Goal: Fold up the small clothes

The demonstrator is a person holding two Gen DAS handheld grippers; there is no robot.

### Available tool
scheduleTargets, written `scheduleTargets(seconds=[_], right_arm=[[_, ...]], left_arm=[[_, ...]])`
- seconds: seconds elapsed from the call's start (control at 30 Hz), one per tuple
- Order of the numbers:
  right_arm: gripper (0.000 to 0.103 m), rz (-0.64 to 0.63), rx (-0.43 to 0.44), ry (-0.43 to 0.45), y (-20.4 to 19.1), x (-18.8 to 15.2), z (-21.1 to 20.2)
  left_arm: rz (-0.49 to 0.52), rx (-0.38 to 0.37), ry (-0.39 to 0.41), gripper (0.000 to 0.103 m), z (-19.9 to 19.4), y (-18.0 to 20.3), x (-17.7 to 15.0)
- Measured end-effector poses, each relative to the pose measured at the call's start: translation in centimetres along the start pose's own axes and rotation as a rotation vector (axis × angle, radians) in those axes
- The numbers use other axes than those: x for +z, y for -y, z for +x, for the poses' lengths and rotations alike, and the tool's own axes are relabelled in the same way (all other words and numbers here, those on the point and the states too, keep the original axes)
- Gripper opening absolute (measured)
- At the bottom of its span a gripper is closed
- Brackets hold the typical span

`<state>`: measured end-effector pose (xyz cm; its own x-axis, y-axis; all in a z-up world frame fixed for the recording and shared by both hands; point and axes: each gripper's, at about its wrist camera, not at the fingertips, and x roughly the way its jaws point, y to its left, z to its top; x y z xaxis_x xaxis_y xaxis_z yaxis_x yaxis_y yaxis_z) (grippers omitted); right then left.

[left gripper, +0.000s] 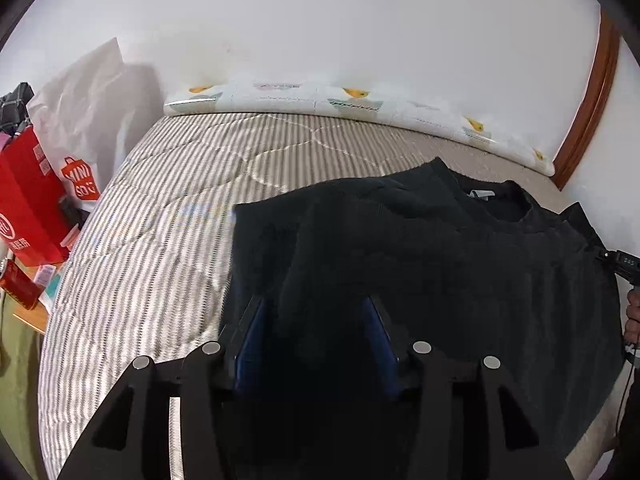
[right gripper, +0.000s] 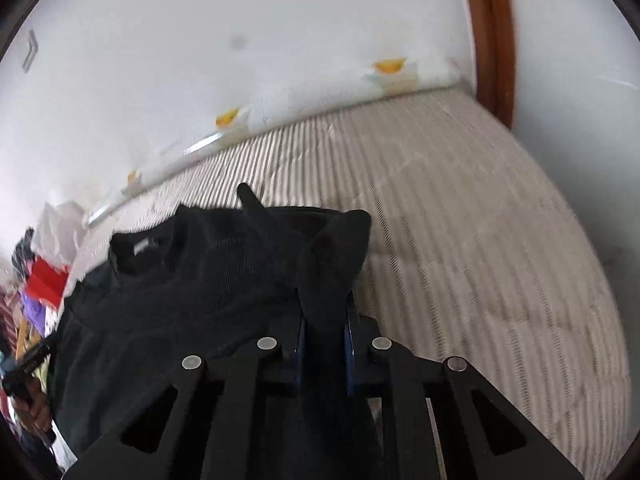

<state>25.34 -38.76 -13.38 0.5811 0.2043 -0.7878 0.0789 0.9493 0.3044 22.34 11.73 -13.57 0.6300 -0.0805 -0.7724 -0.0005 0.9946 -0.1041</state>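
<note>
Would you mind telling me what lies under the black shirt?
The black shirt rests on the striped quilt; whatever else lies beneath it is covered.

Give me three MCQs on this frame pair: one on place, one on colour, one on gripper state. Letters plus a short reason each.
1. Where does the garment lie?
A. on a striped bed cover
B. on a wooden floor
C. inside the red box

2. What colour is the garment?
A. white
B. black
C. red

3. How does the right gripper stand?
A. wide open above bare bedding
B. out of view
C. shut on a bunch of the garment's fabric

Answers:
1 A: the black garment is spread on the striped bed cover, with the red box off to the side.
2 B: the cloth is black all over in both wrist views.
3 C: the right gripper has its fingers pressed on a gathered fold, while the left gripper stands open over the cloth.
</note>
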Motion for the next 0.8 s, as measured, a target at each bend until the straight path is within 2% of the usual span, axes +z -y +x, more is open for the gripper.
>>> scheduleTargets(seconds=[0.13, 0.23, 0.3, 0.37, 0.57, 0.63, 0.7, 0.77, 0.8], right_arm=[[0.014, 0.008, -0.081, 0.011, 2.4, 1.1, -0.5], [0.018, -0.002, -0.092, -0.034, 3.4, 1.2, 0.4], [0.020, -0.025, -0.128, -0.045, 3.1, 0.9, 0.6], [0.026, -0.050, -0.183, -0.018, 2.5, 0.4, -0.3], [0.026, -0.060, -0.301, 0.021, 0.5, -1.5, -3.4], [0.028, -0.057, -0.304, 0.039, -0.8, -2.1, -4.9], [0.036, -0.069, -0.285, 0.057, -2.6, -2.7, -6.0], [0.047, -0.087, -0.261, 0.078, -5.2, -3.6, -6.9], [0.049, -0.097, -0.247, 0.084, -6.5, -4.1, -7.1]], left_arm=[[0.030, -0.006, 0.007, 0.047, -0.2, 1.2, -0.2], [0.037, -0.009, 0.005, 0.047, -0.1, 1.7, -0.5], [0.029, -0.004, 0.000, 0.047, -0.2, 1.6, -0.8], [0.016, -0.006, -0.006, 0.047, -0.5, 1.2, -1.2], [0.002, 0.002, 0.001, 0.047, -2.3, -0.2, -3.0], [-0.003, 0.009, 0.008, 0.047, -3.2, -0.8, -3.7], [-0.009, 0.020, 0.017, 0.050, -4.2, -1.6, -4.6], [-0.020, 0.028, 0.024, 0.054, -5.0, -2.4, -5.5], [-0.025, 0.035, 0.027, 0.055, -5.5, -3.0, -6.1]])
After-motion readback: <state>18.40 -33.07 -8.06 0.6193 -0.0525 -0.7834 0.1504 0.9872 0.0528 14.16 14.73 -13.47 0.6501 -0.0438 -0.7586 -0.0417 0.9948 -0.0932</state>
